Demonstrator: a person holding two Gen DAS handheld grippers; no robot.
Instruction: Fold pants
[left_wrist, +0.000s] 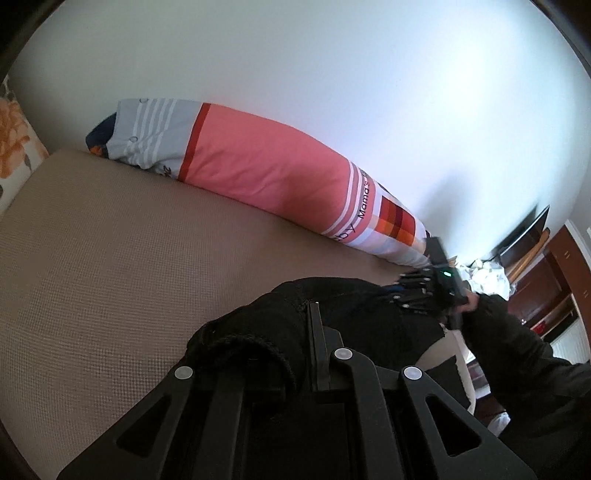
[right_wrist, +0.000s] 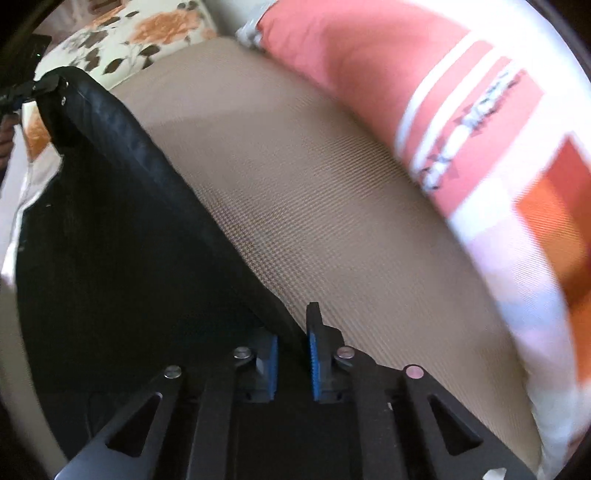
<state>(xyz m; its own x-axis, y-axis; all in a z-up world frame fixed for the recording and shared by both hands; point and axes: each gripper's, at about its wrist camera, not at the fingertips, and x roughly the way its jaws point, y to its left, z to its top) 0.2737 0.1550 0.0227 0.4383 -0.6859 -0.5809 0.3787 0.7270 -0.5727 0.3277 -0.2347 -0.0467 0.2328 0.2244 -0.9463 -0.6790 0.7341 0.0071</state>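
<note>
two grippers share one pair of black pants (left_wrist: 343, 314), stretched between them above a tan woven mattress (left_wrist: 110, 266). from the left wrist view, the left gripper (left_wrist: 308, 332) is fully closed with a bunched corner of the dark cloth pinched between its fingers, a thick rolled hem bulging out to the left of the jaws. beyond it the fabric runs off to the right gripper (left_wrist: 417, 291), which a hand (left_wrist: 471, 301) in a dark sleeve holds near the far edge of the bed. a long pink and striped bolster pillow (left_wrist: 266, 166) lies along the white wall (left_wrist: 332, 74) behind the mattress, and a floral cushion (left_wrist: 14, 140) shows at the left border. from the right wrist view, the right gripper (right_wrist: 295, 332) has its blue-padded fingers (right_wrist: 314, 362) drawn in close on the edge of the pants (right_wrist: 122, 240), the cloth edge passing up between them; the pads appear to pinch it. the fabric's thick waistband edge rises diagonally to the upper left, where the left gripper (right_wrist: 40, 86) grips the other corner. the same pillow (right_wrist: 424, 110) curves along the right, blurred, with the floral cushion (right_wrist: 140, 33) at the top left.
</note>
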